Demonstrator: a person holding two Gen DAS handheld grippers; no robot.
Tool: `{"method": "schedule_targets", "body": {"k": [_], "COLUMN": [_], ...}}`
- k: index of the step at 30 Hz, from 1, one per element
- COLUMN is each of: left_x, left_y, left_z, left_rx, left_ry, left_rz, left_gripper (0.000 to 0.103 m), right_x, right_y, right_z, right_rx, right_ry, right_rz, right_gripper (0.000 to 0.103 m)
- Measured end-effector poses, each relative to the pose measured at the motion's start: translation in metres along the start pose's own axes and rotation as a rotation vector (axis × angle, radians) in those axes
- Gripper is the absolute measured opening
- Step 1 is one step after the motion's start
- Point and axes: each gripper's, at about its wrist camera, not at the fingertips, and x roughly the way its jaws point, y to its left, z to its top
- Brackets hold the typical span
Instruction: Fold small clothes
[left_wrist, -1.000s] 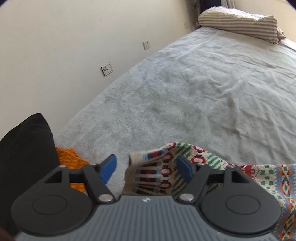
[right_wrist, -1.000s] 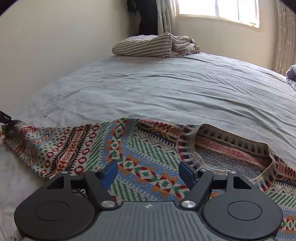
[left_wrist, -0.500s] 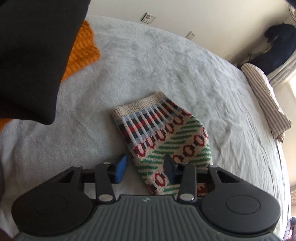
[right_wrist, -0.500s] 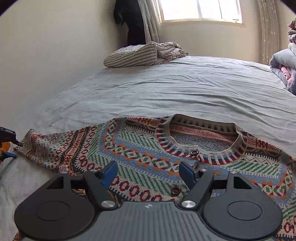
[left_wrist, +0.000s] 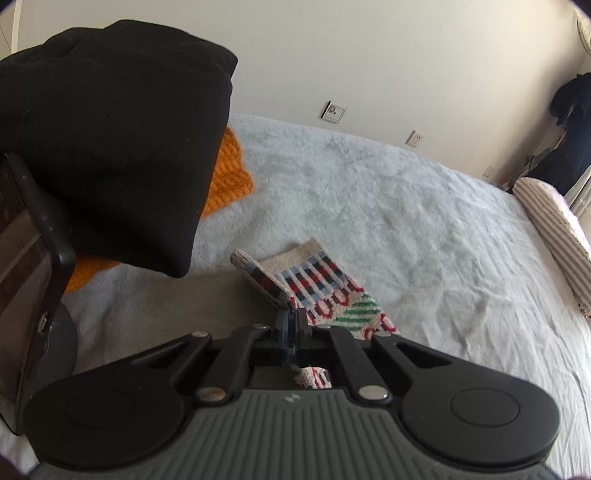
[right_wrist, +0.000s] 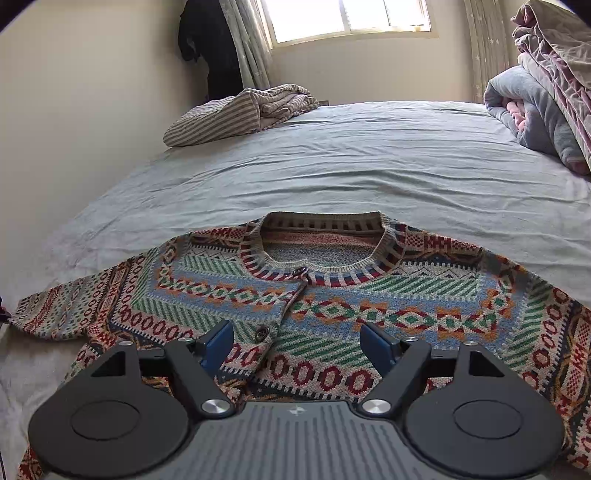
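A knitted cardigan (right_wrist: 332, 295) with red, green, blue and orange patterns lies flat, front up, on the grey bed sheet (right_wrist: 332, 166). Its neckline points towards the window. In the left wrist view, my left gripper (left_wrist: 293, 325) is shut on the edge of the cardigan's sleeve (left_wrist: 325, 280), just behind the ribbed cuff. The cuff end sticks out past the fingertips, slightly lifted. My right gripper (right_wrist: 297, 345) hovers over the buttoned chest. Its jaws are opening, and the knit lies below them, not pinched.
A black garment (left_wrist: 110, 140) hangs close at the upper left over an orange knit (left_wrist: 229, 173). A dark screen on a stand (left_wrist: 33, 258) is at the left edge. A striped blanket (right_wrist: 240, 114) lies by the wall, and folded quilts (right_wrist: 535, 110) sit at the right.
My left gripper rolled, came down on the sleeve and closed on it near the cuff. My right gripper slid right along the cardigan, from the left shoulder to over the button line.
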Motion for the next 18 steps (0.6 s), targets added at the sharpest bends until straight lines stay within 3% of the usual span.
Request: {"method": "schedule_targets", "body": {"k": [4,9,13,18], "left_x": [-0.065,-0.157,-0.212,-0.249], "left_y": [-0.033,-0.098,-0.152,-0.203], "left_z": [-0.005,-0.026,-0.068,-0.153], "left_rx": [0.136,0.307,0.412,0.496], "left_ry": [-0.183,-0.254,-0.178,0.016], "left_rz": [-0.234,-0.570,-0.821,-1.020], "left_gripper": [0.000,0.000,0.000,0.000], "right_x": [0.008,0.011,0.004,-0.009], "right_y": [0.008,0.005,-0.006,-0.030], "right_z": [-0.007,-0.006,-0.005,-0.004], "right_rx": [-0.036,0.000,0.038,0.098], "right_ry": [0.033,0.024,0.012,-0.014], "right_rz": [0.019,0.028,0.040,0.034], "right_gripper": [0.079,0.079,0.079,0.079]}}
